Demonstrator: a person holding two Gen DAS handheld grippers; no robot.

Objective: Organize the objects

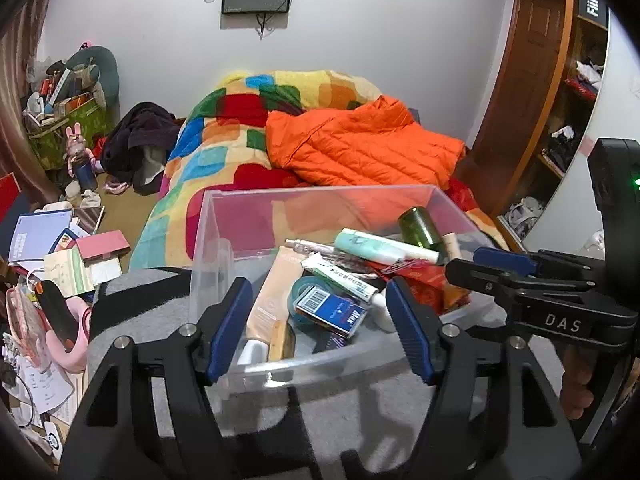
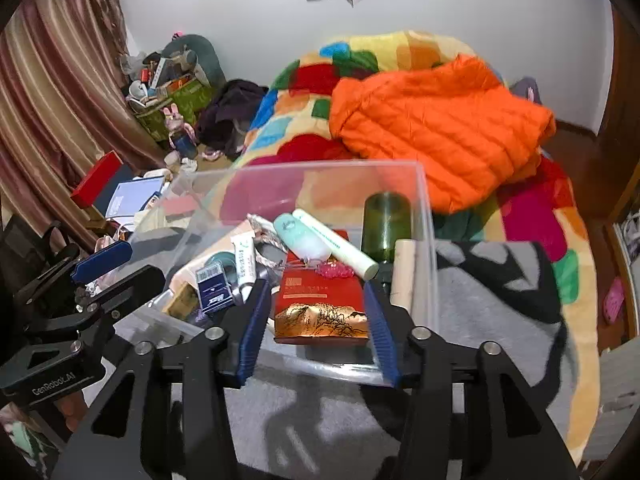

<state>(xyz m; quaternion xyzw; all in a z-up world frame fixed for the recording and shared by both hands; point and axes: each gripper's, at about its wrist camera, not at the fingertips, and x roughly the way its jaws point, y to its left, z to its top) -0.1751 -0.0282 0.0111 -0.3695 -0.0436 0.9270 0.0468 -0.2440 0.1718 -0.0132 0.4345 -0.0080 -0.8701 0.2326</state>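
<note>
Directly between the jaws of the right gripper lies a red box with a gold mountain picture, resting inside the near edge of a clear plastic bin on a grey blanket. In the right wrist view the box sits at twelve o'clock from the jaws, just ahead of the blue pads. Its long axis appears to run away from the camera, in line with the fingers. The jaws stand partly apart, one pad on each side of the box with a narrow gap at both sides, so nothing is gripped. No earlier picture is given, so I judge only that the box looks freshly set down or about to be taken; which one I cannot tell.

Beyond the box, toward twelve and one o'clock, lie a pale green tube, a white tube and an upright dark green bottle. At ten o'clock sits a blue carton with a barcode.

The left gripper hovers over the bin's near left part, jaws wide and empty, with the blue carton at twelve o'clock between its pads. In the left wrist view the right gripper reaches in from three o'clock.

The right hand is nearer the red box; the left is nearer the blue carton.
</note>
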